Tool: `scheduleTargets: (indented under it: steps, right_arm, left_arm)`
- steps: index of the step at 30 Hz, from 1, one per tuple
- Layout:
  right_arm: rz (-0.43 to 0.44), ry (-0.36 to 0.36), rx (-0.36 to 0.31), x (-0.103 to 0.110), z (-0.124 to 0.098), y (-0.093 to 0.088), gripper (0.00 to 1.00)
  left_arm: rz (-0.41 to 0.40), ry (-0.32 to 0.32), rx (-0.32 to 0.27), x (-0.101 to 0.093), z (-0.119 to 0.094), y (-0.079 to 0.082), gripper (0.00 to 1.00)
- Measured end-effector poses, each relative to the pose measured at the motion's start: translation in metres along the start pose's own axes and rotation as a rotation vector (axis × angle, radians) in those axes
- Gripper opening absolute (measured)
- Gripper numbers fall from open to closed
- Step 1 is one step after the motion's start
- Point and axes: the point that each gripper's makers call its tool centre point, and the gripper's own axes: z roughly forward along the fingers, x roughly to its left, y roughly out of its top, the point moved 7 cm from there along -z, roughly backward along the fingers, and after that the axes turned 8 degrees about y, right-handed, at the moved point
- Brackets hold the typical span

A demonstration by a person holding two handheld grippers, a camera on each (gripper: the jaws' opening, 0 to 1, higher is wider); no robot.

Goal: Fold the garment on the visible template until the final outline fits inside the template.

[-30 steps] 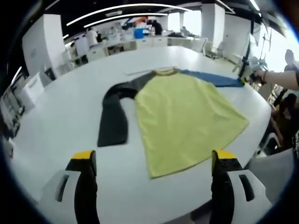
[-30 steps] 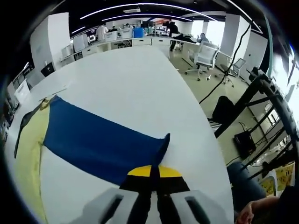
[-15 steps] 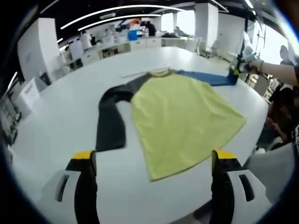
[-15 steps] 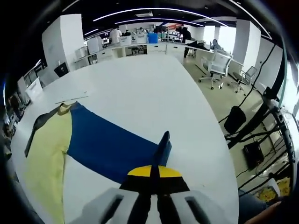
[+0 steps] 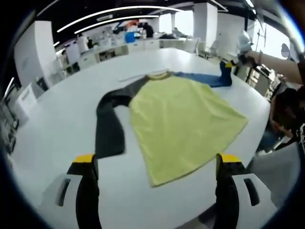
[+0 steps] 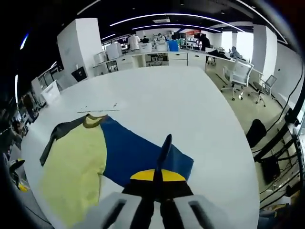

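Observation:
A long-sleeved shirt lies flat on the white table [image 5: 57, 119]: yellow body [image 5: 183, 121], dark grey sleeve [image 5: 108, 126], blue sleeve [image 5: 202, 78]. My left gripper [image 5: 157, 162] hangs open over the near table edge, short of the shirt's hem. In the right gripper view my right gripper [image 6: 157, 175] is shut on the blue sleeve's cuff [image 6: 165, 145], which stands lifted above the rest of the blue sleeve [image 6: 128, 152]. The yellow body [image 6: 74, 167] and the collar [image 6: 94, 119] lie to the left of it. The right gripper [image 5: 228, 64] also appears far right in the left gripper view.
A thin pale strip [image 5: 131, 76] lies on the table beside the collar. A person's arm [image 5: 281, 59] reaches in from the right. Office chairs [image 6: 243, 76] stand past the table's right edge. Desks and people fill the background.
My right gripper has raised the blue cuff and carried it inward towards the shirt's body, so the sleeve's end bends up and over. The left gripper has stayed open in place.

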Motion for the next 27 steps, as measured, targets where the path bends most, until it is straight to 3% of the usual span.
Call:
scheduleTargets:
  steps: [11,27]
  right_arm:
    - [0.008,0.105,-0.026,0.054,0.025,0.019,0.0]
    - [-0.057,0.178,-0.024,0.108,0.041,0.041,0.0]
  left_arm:
    - [0.015,-0.025,0.001,-0.002,0.002,0.0,0.99]
    - [0.02,-0.046,0.004,0.0,0.006,-0.001,0.99]
